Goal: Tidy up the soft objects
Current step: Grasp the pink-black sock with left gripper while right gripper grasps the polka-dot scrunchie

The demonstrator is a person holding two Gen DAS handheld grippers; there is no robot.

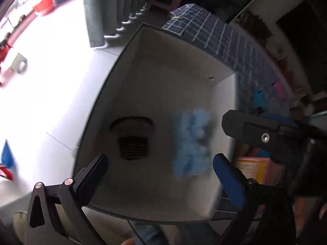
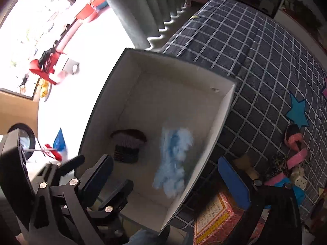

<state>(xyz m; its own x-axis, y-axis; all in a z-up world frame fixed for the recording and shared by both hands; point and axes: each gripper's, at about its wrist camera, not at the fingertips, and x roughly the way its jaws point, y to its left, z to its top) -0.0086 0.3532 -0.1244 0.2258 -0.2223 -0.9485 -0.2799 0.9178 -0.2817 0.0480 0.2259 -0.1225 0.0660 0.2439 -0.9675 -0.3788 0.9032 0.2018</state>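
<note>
my left gripper [image 1: 159,175] jaws apart, empty | right gripper [image 2: 165,173] likewise | blue plush [image 2: 173,161] dropped in box [image 2: 226,106], 3 o'clock of woven basket [image 2: 128,145], sorted

One white box [image 2: 224,110]; inside, one blue plush [image 2: 173,161], one dark basket-like item [image 2: 127,147].
</note>
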